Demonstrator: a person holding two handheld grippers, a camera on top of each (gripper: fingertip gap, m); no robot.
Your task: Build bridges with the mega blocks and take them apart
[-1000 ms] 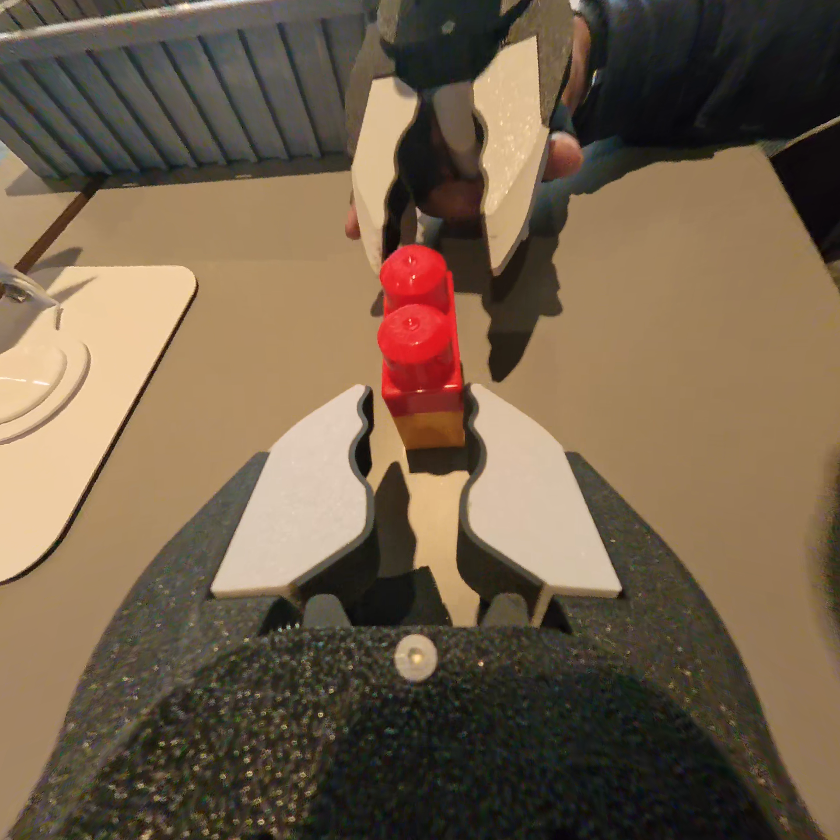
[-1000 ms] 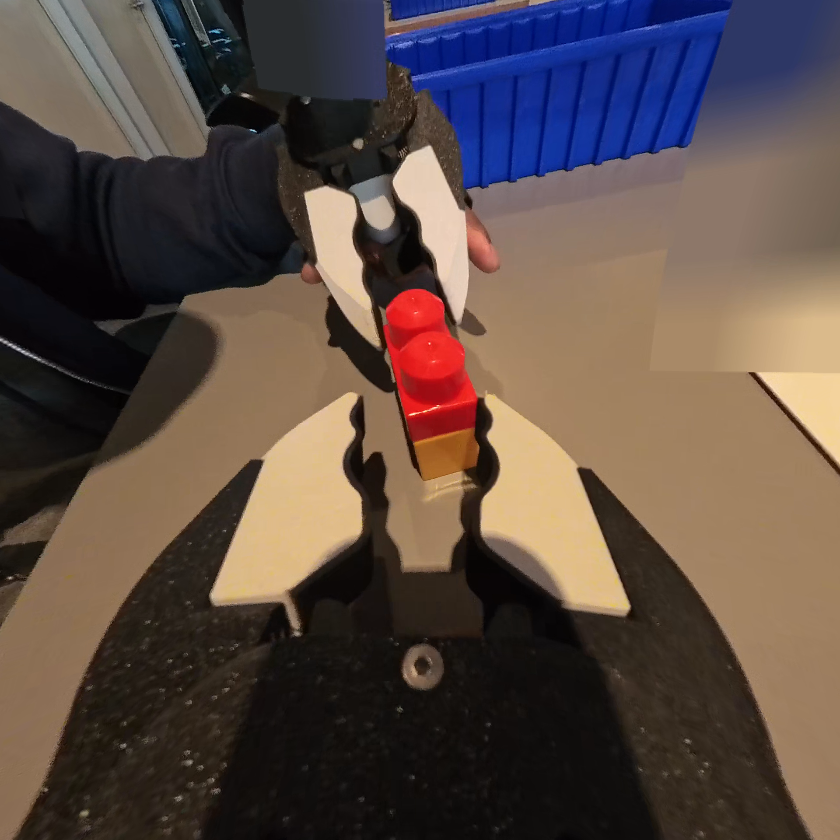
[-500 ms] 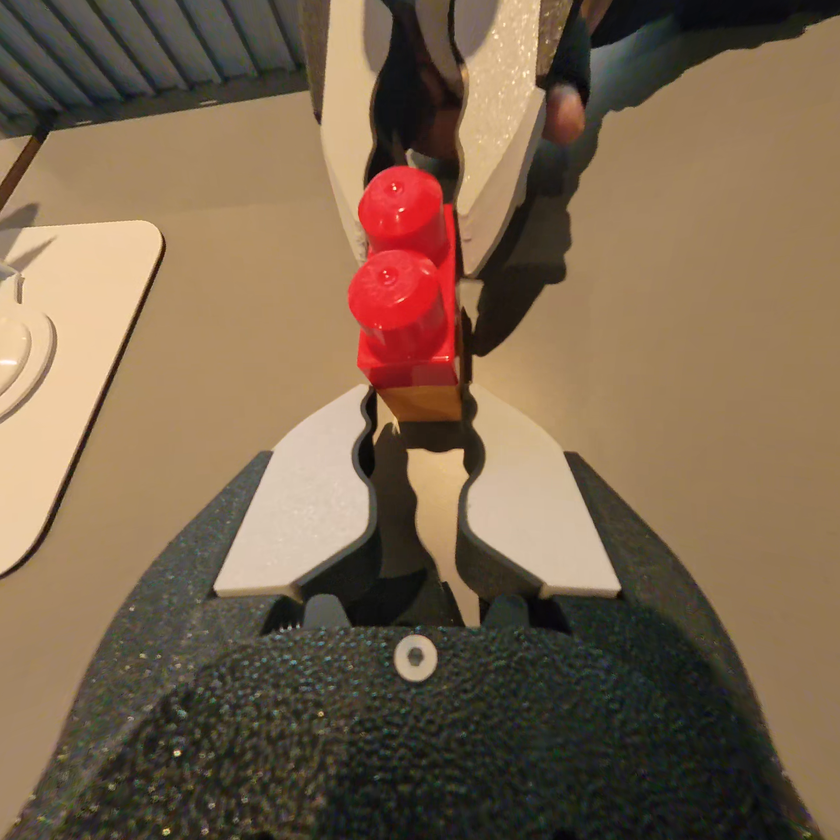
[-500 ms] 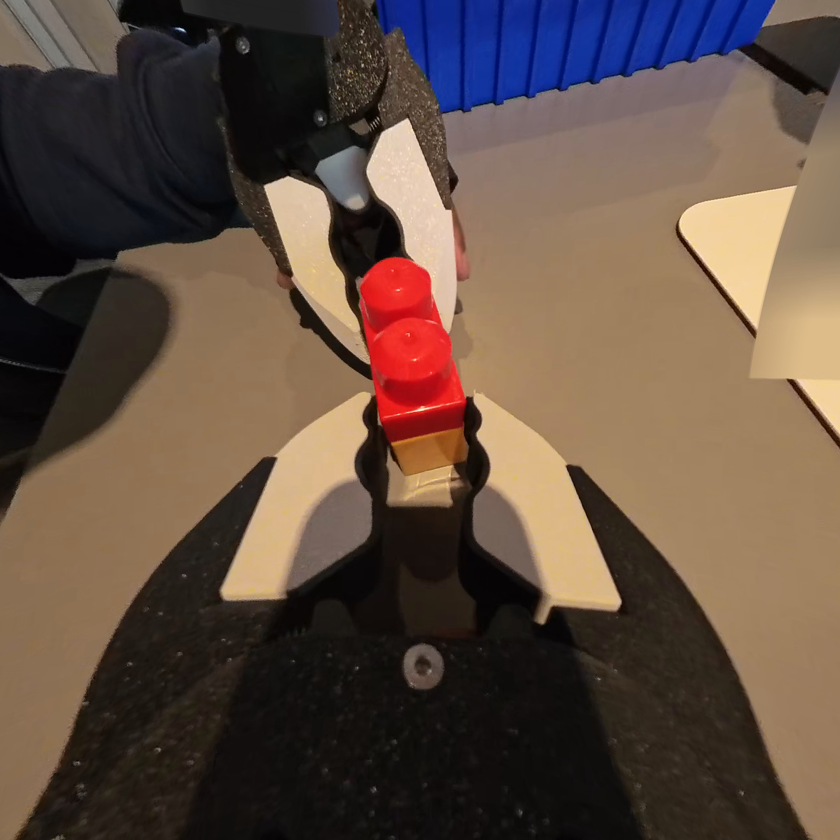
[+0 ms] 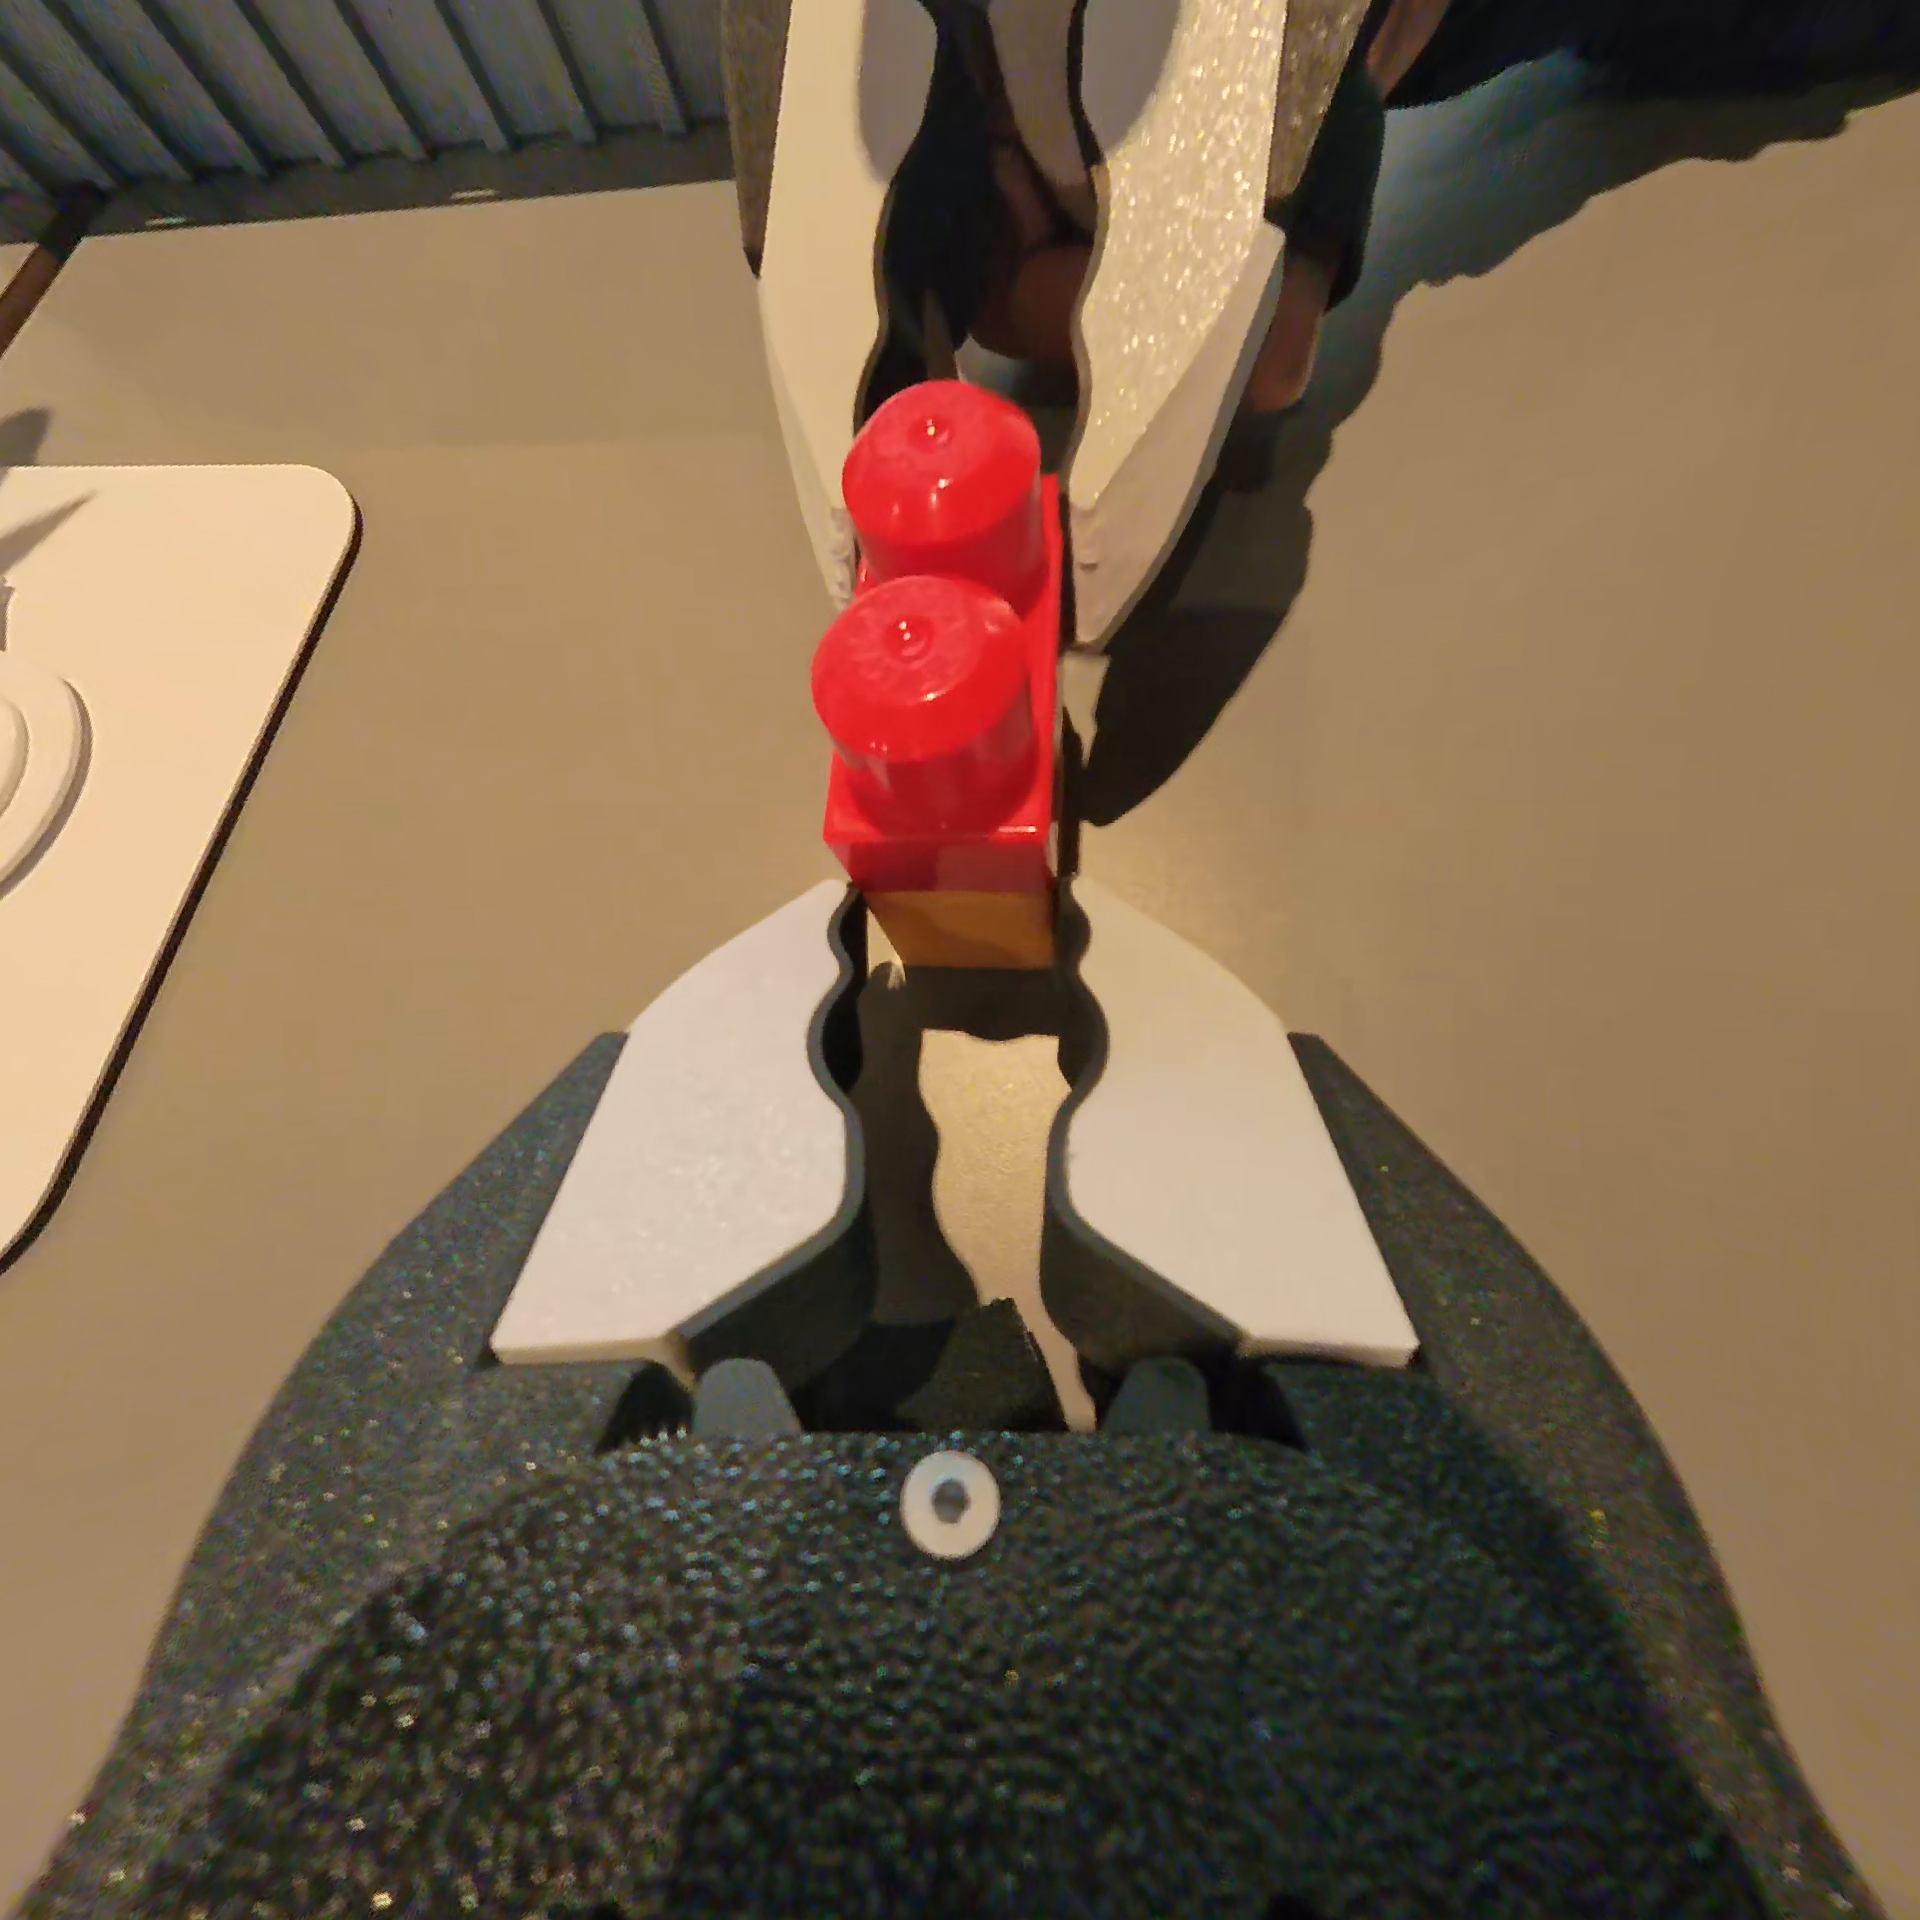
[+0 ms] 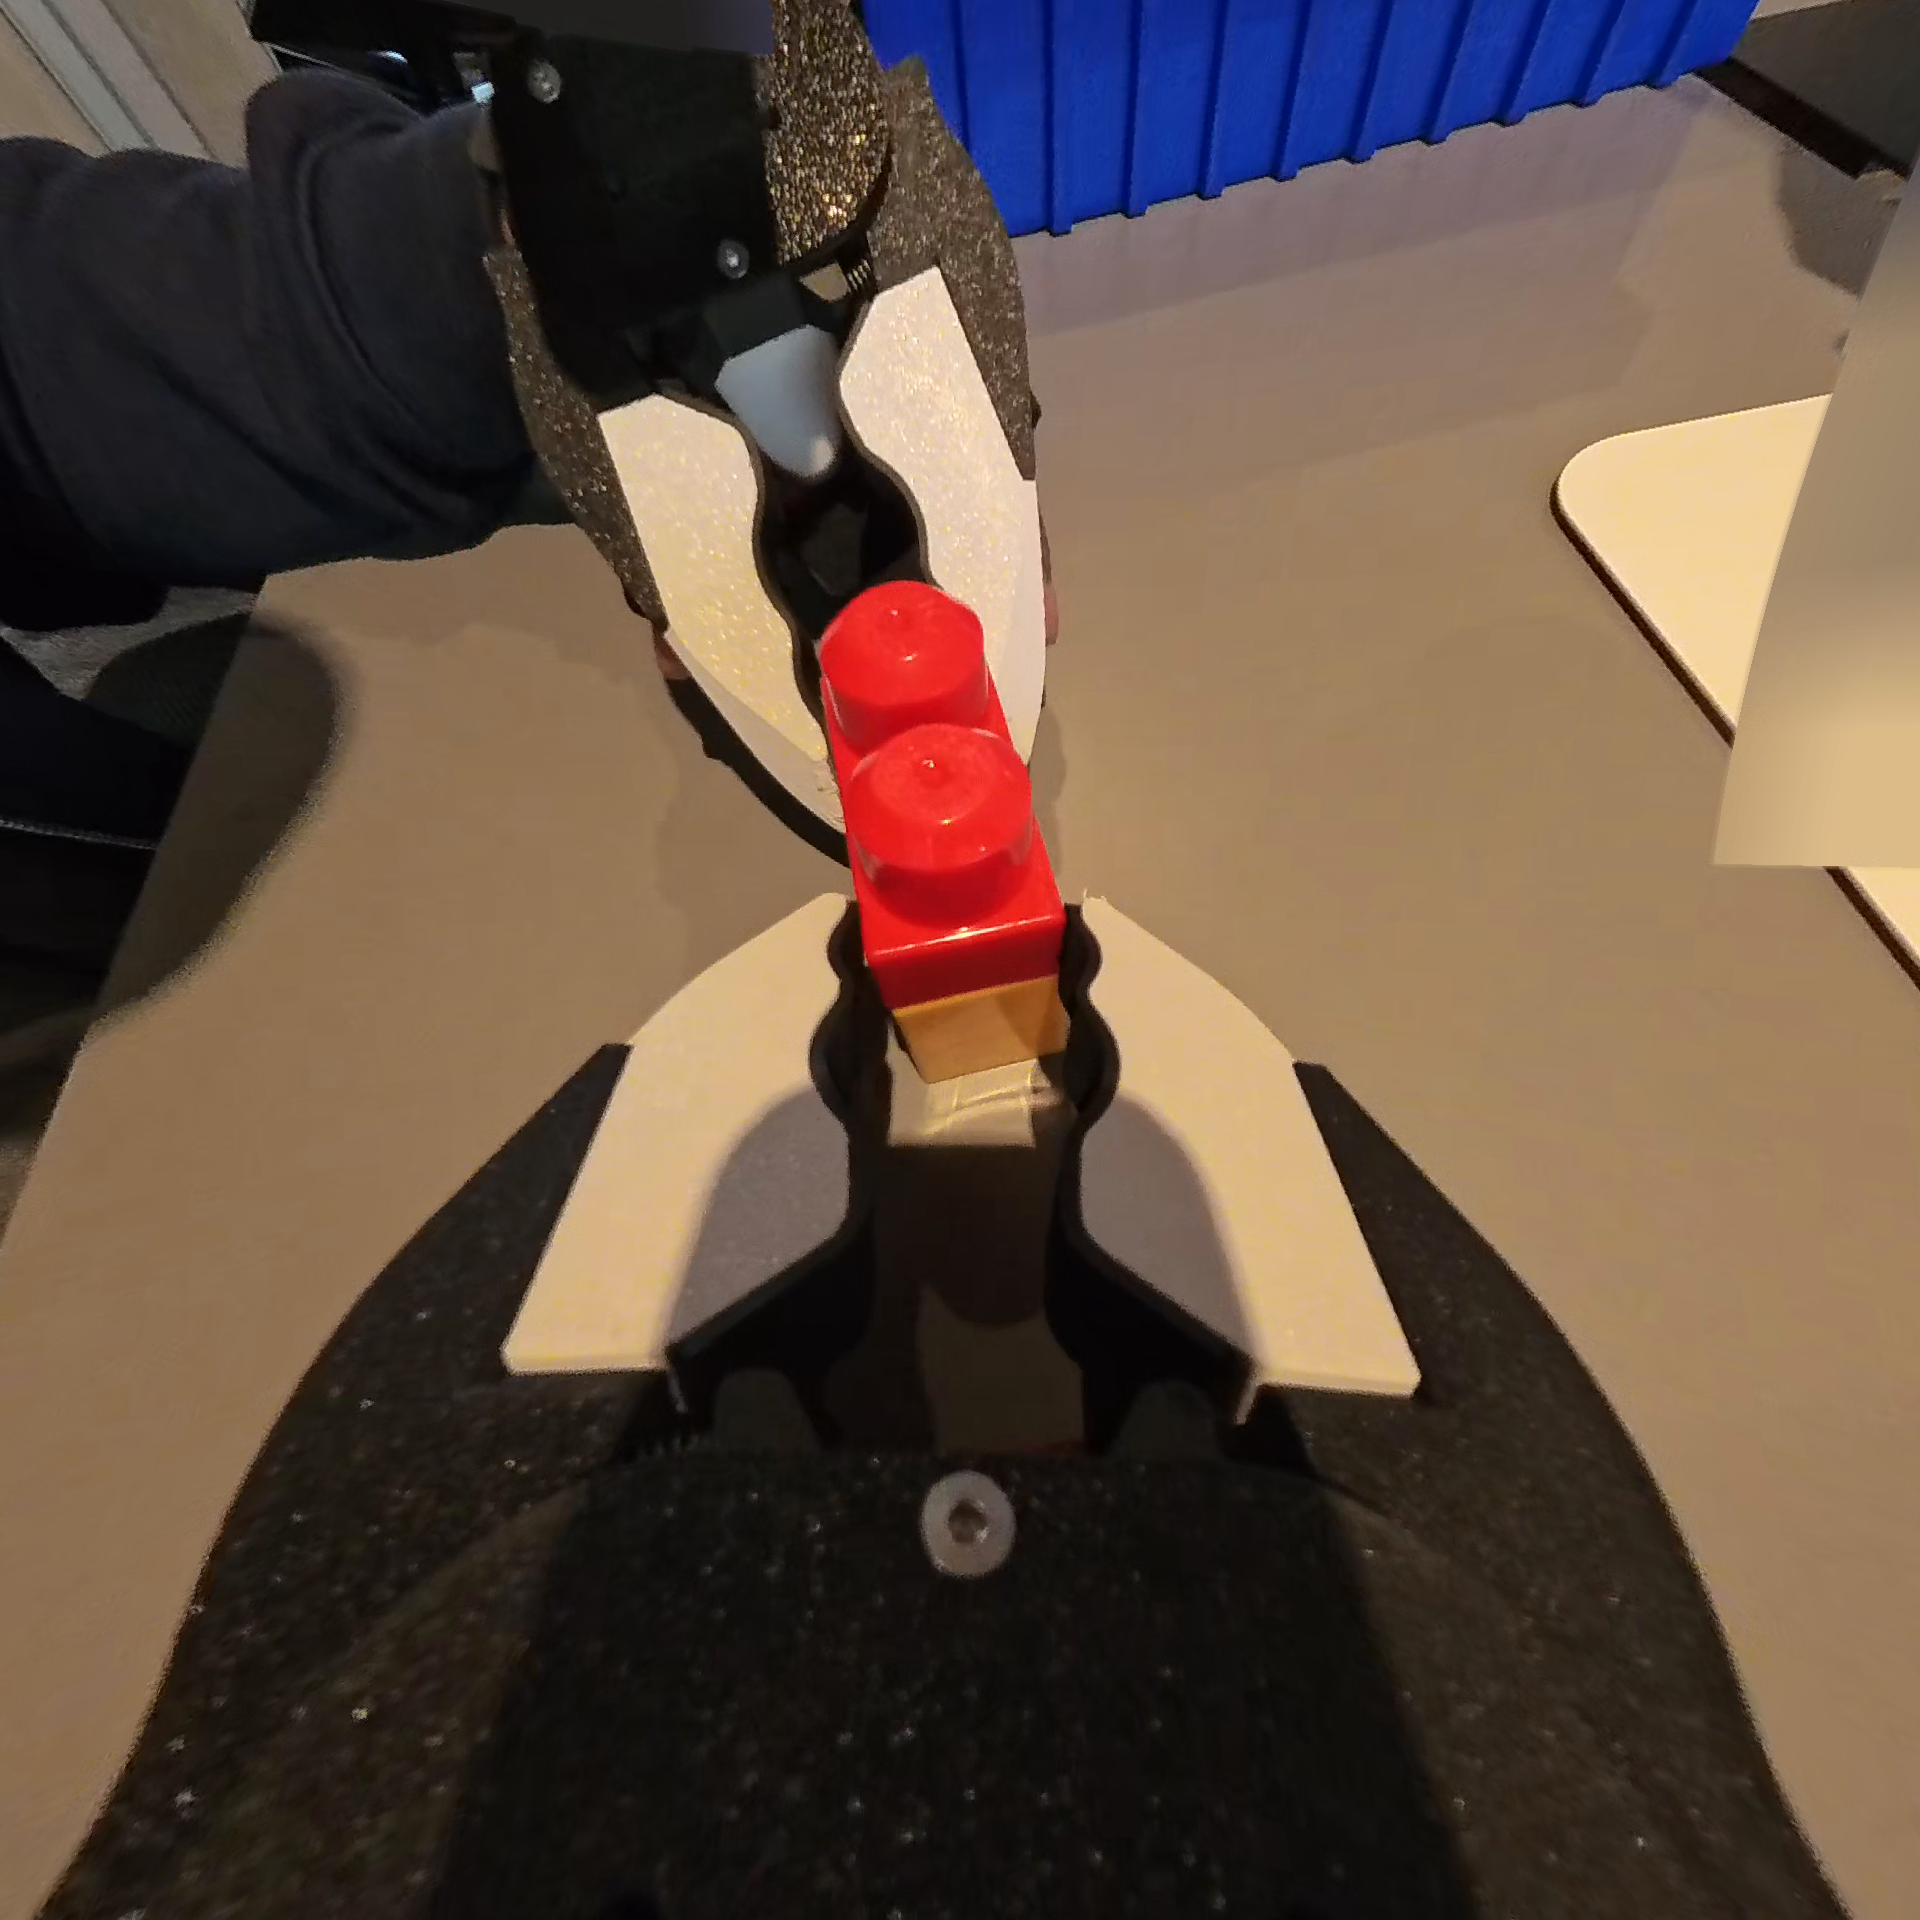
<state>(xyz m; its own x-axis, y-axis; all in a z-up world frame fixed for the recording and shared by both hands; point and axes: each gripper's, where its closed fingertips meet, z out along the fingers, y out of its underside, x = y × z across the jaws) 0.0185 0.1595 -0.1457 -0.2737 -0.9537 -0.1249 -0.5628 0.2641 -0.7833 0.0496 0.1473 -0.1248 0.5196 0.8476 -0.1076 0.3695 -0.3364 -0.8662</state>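
A red two-stud block (image 5: 940,727) sits on a yellow block (image 5: 966,925), forming a small stack on the grey table (image 5: 1507,831). My left gripper (image 5: 956,909) is closed around the near end of the stack, with its fingertips against the sides of the yellow block. In the right wrist view, the red block (image 6: 951,862) and the yellow block (image 6: 977,1029) show from the other end. My right gripper (image 6: 961,925) is closed around that end, at the seam between red and yellow. Each gripper shows opposite the other. I cannot tell whether the stack rests on the table.
A white rounded board (image 5: 135,748) lies on the table to the left; it also shows in the right wrist view (image 6: 1704,540). A blue ribbed bin (image 6: 1299,94) stands at the far edge. A slatted grey wall (image 5: 364,83) is behind. A dark sleeve (image 6: 239,353) holds the left gripper. The grippers' ends are close to 5 cm from one another.
Both grippers have moved in toward the stack from opposite ends and closed from open until their fingers meet its sides. The stack has stayed in about the same place.
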